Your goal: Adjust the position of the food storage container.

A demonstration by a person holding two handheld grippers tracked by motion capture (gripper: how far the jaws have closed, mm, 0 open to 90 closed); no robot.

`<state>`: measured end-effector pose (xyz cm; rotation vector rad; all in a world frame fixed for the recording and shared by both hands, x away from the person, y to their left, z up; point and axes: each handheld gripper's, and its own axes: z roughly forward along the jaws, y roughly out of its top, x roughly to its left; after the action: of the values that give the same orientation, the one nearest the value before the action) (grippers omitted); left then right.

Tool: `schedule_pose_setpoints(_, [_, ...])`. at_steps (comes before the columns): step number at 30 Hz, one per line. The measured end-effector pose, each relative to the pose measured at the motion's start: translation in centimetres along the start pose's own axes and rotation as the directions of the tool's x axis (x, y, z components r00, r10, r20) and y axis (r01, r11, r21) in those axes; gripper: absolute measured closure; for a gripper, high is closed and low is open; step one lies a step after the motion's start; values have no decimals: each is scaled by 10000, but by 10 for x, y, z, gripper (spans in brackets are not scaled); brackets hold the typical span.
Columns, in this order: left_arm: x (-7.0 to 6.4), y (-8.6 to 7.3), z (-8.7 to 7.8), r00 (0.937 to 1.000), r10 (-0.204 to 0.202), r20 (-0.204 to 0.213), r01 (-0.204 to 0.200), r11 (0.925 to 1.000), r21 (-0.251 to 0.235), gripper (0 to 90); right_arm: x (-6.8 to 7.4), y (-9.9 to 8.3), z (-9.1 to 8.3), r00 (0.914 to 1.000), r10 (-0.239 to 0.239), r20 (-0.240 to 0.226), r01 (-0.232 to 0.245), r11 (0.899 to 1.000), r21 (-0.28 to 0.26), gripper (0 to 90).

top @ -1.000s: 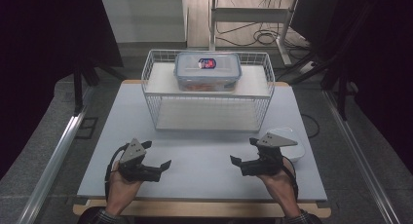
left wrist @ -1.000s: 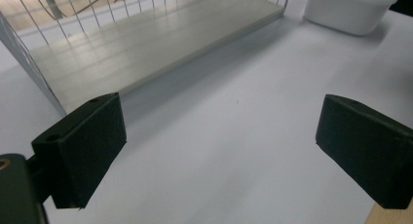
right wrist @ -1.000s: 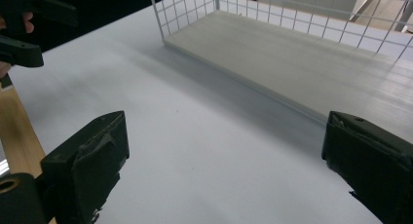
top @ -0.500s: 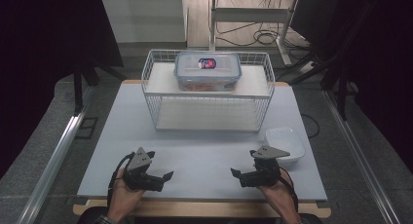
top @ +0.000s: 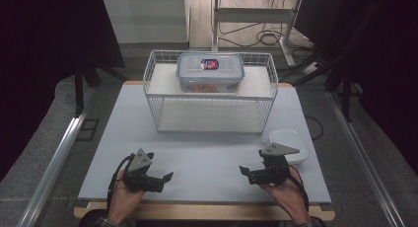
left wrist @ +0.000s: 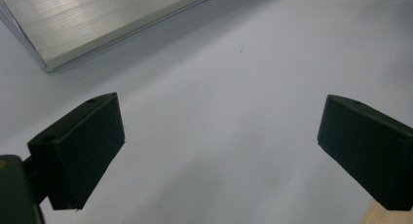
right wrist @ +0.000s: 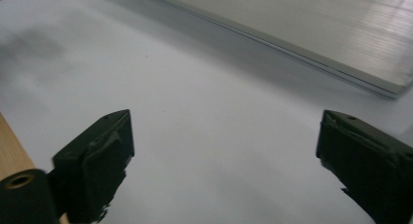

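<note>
My left gripper (top: 160, 181) rests low over the white table (top: 207, 153) near its front left. It is open, and the left gripper view shows bare table between its fingertips (left wrist: 219, 151). My right gripper (top: 248, 175) sits near the front right, also open over bare table (right wrist: 224, 156). The two grippers point inward toward each other. A white wire rack (top: 211, 96) stands at the back centre. On its upper shelf sits a clear lidded food container (top: 210, 71) with a red and blue label.
A shallow white tub (top: 290, 144) lies on the table just behind my right gripper. The rack's pale base board (left wrist: 97, 19) shows at the top of the left gripper view, and the base board (right wrist: 316, 34) again in the right gripper view. The table's wooden front edge (top: 207, 212) lies under both hands.
Both grippers have drawn back toward the front edge of the table and sunk lower. Both stayed open. The rack, container and tub have not moved.
</note>
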<state>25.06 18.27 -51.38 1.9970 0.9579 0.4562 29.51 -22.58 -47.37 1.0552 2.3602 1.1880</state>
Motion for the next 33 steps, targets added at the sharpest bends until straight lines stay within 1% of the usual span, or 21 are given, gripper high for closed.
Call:
schedule_pose_setpoints(2, [0,0,0,10000,-2,18,2,10000,12,28,-6,1,-4,9996,257,96,-256,9997,-55,123])
schedule_pose_setpoints(3, [0,0,0,10000,-2,18,2,10000,12,28,-6,1,-4,9996,257,96,-256,9997,-55,123])
schedule_pose_setpoints(4, [1,0,1,10000,-19,24,19,10000,44,29,-13,1,-11,9988,385,303,-378,9990,-235,193])
schedule_pose_setpoints(8, [2,-1,1,10000,-70,38,70,9999,125,28,-29,1,-25,9954,506,812,-478,9982,-367,357])
schedule_pose_setpoints(9, [2,-1,1,10000,-70,38,70,9999,125,28,-29,1,-25,9954,506,812,-478,9982,-367,357])
schedule_pose_setpoints(10, [3,-1,2,9999,-96,50,95,9999,142,29,-38,0,-31,9926,587,1062,-547,9977,-405,449])
schedule_pose_setpoints(15, [4,-2,2,9998,-173,104,171,9998,130,30,-60,-4,-44,9846,857,1521,-800,9959,-430,613])
schedule_pose_setpoints(16, [5,-2,2,9998,-194,111,192,9997,136,30,-60,-4,-44,9846,857,1521,-800,9959,-430,613])
schedule_pose_setpoints(17, [5,-2,3,9997,-213,128,211,9997,152,30,-67,-6,-49,9794,985,1762,-912,9946,-489,680])
schedule_pose_setpoints(19, [5,-2,3,9997,-218,128,216,9996,161,32,-76,-7,-54,9757,1122,1882,-1034,9931,-561,741])
schedule_pose_setpoints(20, [5,-2,3,9997,-218,143,215,9996,185,32,-78,-8,-56,9733,1141,1991,-1048,9929,-567,767])
schedule_pose_setpoints(22, [5,-2,4,9996,-220,161,216,9995,234,33,-85,-10,-60,9668,1345,2173,-1251,9905,-566,811])
schedule_pose_setpoints(23, [5,-2,4,9996,-220,161,216,9995,234,33,-85,-10,-60,9668,1345,2173,-1251,9905,-566,811])
schedule_pose_setpoints(24, [5,-3,5,9997,-200,165,196,9995,265,33,-89,-11,-62,9617,1473,2310,-1370,9887,-604,840])
schedule_pose_setpoints(25, [5,-3,5,9996,-205,191,199,9994,284,34,-97,-14,-66,9514,1639,2608,-1525,9863,-633,892])
schedule_pose_setpoints(26, [5,-3,5,9996,-204,196,198,9994,294,34,-99,-15,-68,9485,1674,2691,-1550,9857,-669,893])
schedule_pose_setpoints(29, [5,-3,5,9996,-224,195,218,9994,287,35,-108,-16,-73,9357,1813,3026,-1668,9833,-734,895])
schedule_pose_setpoints(30, [5,-3,5,9996,-224,195,218,9994,287,35,-108,-16,-73,9357,1813,3026,-1668,9833,-734,895])
schedule_pose_setpoints(31, [6,-3,5,9995,-243,196,237,9993,277,35,-114,-17,-76,9265,1883,3258,-1721,9820,-781,895])
schedule_pose_setpoints(32, [6,-3,5,9995,-243,196,237,9993,277,36,-114,-17,-76,9265,1883,3258,-1721,9820,-781,895])
schedule_pose_setpoints(33, [6,-3,5,9994,-275,196,269,9993,278,37,-120,-18,-78,9179,1921,3471,-1762,9813,-770,895])
